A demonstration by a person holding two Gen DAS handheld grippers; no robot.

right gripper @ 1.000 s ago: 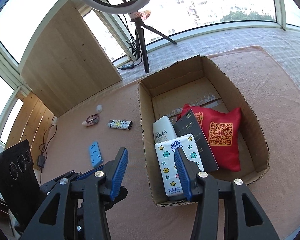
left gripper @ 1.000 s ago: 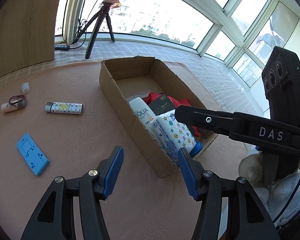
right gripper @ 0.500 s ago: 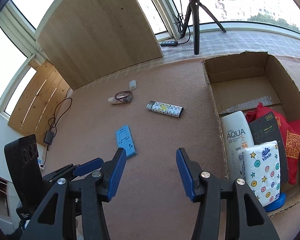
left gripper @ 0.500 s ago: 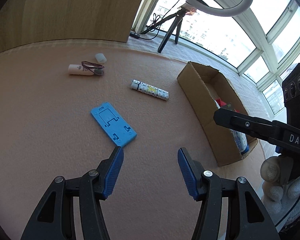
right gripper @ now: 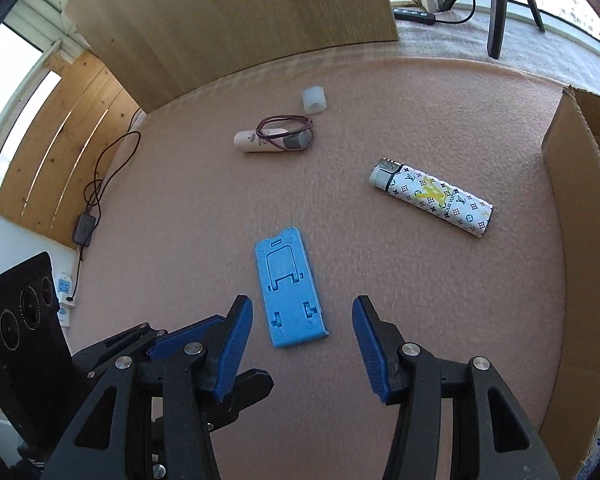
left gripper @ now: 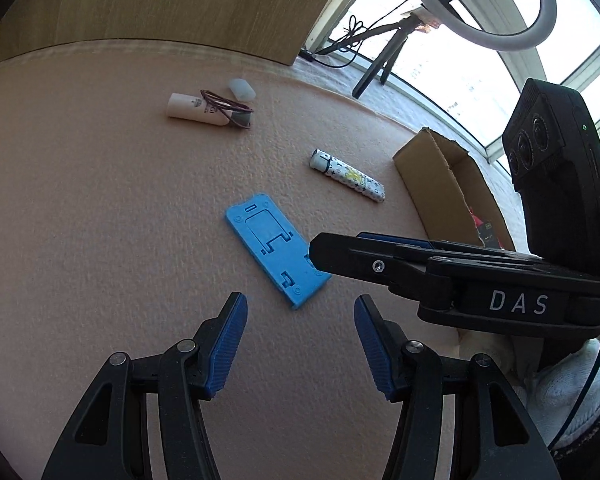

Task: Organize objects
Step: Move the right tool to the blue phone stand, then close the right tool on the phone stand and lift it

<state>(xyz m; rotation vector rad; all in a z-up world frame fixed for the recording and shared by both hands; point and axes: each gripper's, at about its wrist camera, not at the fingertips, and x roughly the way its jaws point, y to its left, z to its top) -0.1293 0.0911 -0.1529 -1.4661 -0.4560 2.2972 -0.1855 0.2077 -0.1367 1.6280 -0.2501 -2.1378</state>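
Note:
A flat blue phone stand [right gripper: 290,286] [left gripper: 276,254] lies on the pink mat. My right gripper [right gripper: 302,318] is open, its blue fingers on either side of the stand's near end, just above it. My left gripper [left gripper: 300,320] is open and empty, a little short of the stand. In the left wrist view the right gripper's fingers [left gripper: 380,252] reach in from the right over the stand's corner. A patterned lighter [right gripper: 430,202] [left gripper: 346,176] lies beyond, towards the cardboard box [right gripper: 580,200] [left gripper: 448,184]. Farther back lie a white tube with a brown band [right gripper: 274,140] [left gripper: 208,110] and a small white cap [right gripper: 314,100] [left gripper: 242,89].
A wooden board [right gripper: 228,20] stands behind the mat. A ring-light tripod [left gripper: 384,52] is on the floor by the windows. A cable with an adapter [right gripper: 84,228] lies off the mat's left edge. A gloved hand [left gripper: 560,392] holds the right gripper.
Both grippers swung left, away from the box, and came down close to the blue stand. The right gripper now straddles the stand's near end. Both stayed open.

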